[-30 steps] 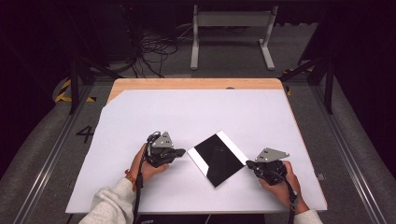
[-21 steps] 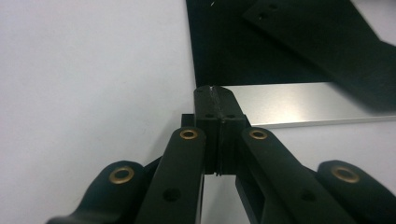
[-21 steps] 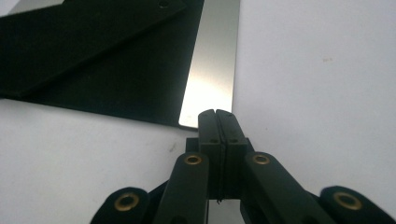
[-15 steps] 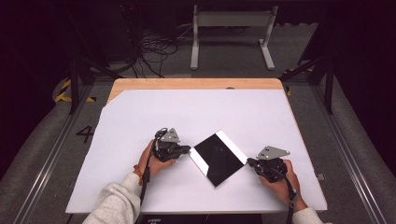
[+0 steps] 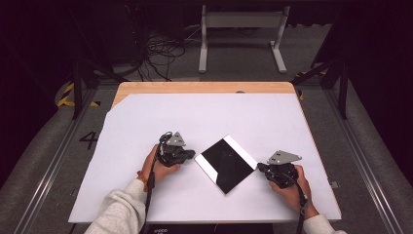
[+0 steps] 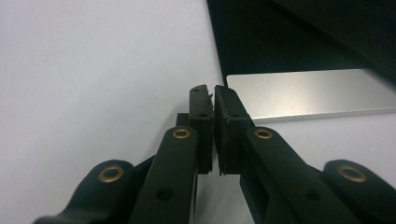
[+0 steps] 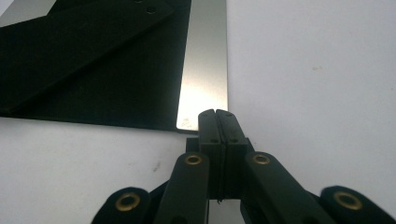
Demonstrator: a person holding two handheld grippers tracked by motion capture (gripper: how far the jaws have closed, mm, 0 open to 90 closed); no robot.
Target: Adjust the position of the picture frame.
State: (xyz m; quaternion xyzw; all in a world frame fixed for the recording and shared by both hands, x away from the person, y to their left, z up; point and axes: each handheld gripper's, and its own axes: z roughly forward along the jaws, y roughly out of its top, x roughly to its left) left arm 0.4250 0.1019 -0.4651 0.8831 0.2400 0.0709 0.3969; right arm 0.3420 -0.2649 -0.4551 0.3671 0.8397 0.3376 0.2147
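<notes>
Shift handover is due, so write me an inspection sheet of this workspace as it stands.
Surface: white sheet over a wooden table, a few faint specks.
Job's things: black square panel with silver edge strips, lying flat, turned cornerwise.
Clutter: nothing seen.
Grippers: left gripper jaws shut, tips by the panel's left corner; right gripper jaws shut, by its right corner.
Cables: one trailing from each gripper; a tangle on the floor.
Surroundings: grey metal stand, floor rails, dark room.
</notes>
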